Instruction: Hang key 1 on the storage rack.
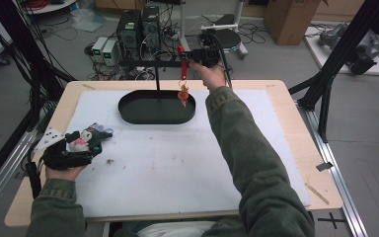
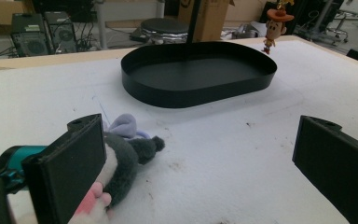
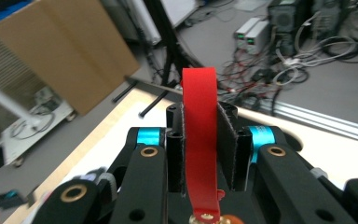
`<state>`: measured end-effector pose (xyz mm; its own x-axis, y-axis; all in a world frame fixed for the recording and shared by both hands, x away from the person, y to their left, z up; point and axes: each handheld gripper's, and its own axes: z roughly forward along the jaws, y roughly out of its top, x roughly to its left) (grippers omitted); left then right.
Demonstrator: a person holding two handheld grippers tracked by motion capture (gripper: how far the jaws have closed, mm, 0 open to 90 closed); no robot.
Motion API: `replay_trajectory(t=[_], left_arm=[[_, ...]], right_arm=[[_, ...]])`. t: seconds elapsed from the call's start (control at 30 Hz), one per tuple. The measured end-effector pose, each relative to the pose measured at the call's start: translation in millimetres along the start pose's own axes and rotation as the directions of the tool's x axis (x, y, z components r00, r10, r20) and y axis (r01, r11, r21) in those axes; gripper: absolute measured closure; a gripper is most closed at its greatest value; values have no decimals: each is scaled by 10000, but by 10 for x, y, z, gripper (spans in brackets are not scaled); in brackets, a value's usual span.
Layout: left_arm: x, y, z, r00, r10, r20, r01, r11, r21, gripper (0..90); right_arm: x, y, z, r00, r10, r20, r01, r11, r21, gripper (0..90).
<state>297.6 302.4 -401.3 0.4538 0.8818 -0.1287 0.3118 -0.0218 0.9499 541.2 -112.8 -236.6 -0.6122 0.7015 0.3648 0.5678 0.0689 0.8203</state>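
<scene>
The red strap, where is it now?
In the high view the red strap hangs from the shut right gripper, above the far right rim of the black tray, with a small figure dangling below.

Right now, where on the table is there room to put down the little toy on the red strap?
The black oval tray is bare inside, right under the dangling cowboy keychain. The white mat between tray and near edge is free too. It is crowded by the left gripper, beside the plush toy.
</scene>
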Motion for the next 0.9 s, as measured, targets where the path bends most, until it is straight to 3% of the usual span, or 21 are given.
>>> replay_trajectory(t=[0.13,0.27,0.63,0.9], left_arm=[[12,2,19,10000,-42,-6,42,10000,9,31],[6,1,19,10000,-20,40,20,10000,28,31],[-4,1,6,10000,-10,65,10,10000,30,31],[-13,-1,-10,10000,30,26,-31,10000,73,31]], right_arm=[[-6,118,43,9999,62,136,-60,9998,-171,746],[-72,180,74,9989,430,198,-420,9981,-448,746],[-179,253,19,9944,746,755,-680,9940,-862,746],[-243,243,75,9919,1131,581,-1071,9894,-980,745]])
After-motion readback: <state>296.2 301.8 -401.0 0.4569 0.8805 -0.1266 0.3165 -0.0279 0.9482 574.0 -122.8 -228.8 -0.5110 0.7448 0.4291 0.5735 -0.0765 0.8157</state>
